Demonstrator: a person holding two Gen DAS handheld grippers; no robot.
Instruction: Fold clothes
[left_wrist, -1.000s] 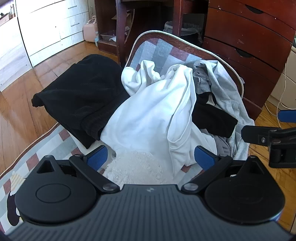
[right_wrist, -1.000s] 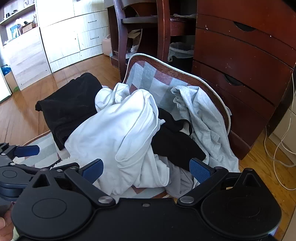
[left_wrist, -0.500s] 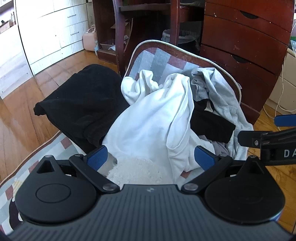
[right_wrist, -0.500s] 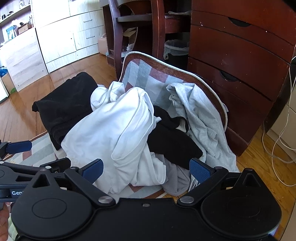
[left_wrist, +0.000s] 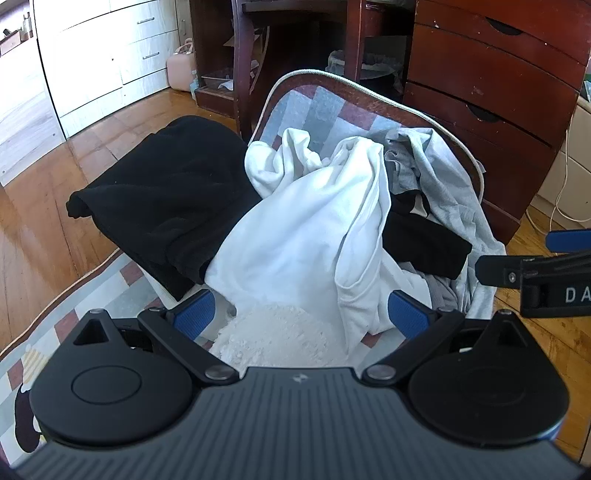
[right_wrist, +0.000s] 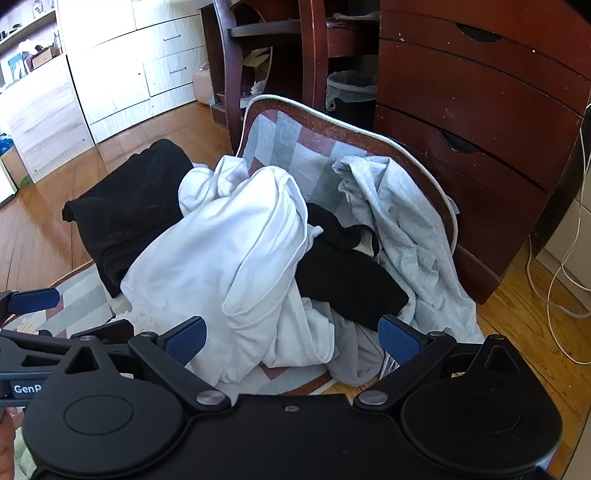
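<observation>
Clothes lie in a loose heap on a checked rug (left_wrist: 325, 107) whose far end curls up against a dark wooden dresser (right_wrist: 480, 122). Taking the white garment (left_wrist: 306, 236) on top of the heap as the landmark: a black garment (left_wrist: 166, 195) lies to its left, looking roughly doubled over, though I cannot tell whether it counts as folded; a smaller black piece (right_wrist: 343, 280) sits just to its right, partly tucked under it; a pale grey garment (right_wrist: 402, 229) spreads further right, up the curled rug; a fluffy white item (left_wrist: 277, 336) sits at its near edge. Everything around the white garment is crumpled, so I judge the folding barely begun, with nearly the whole pile left.

The left claw (left_wrist: 301, 314) hangs spread wide just above the near edge of the white garment and the fluffy item, gripping nothing; whether a blue pad brushes cloth I cannot tell. The right claw (right_wrist: 291, 338) is likewise spread wide, empty, poised over the near right side of the white garment. Both sit side by side, neither closed on fabric.
</observation>
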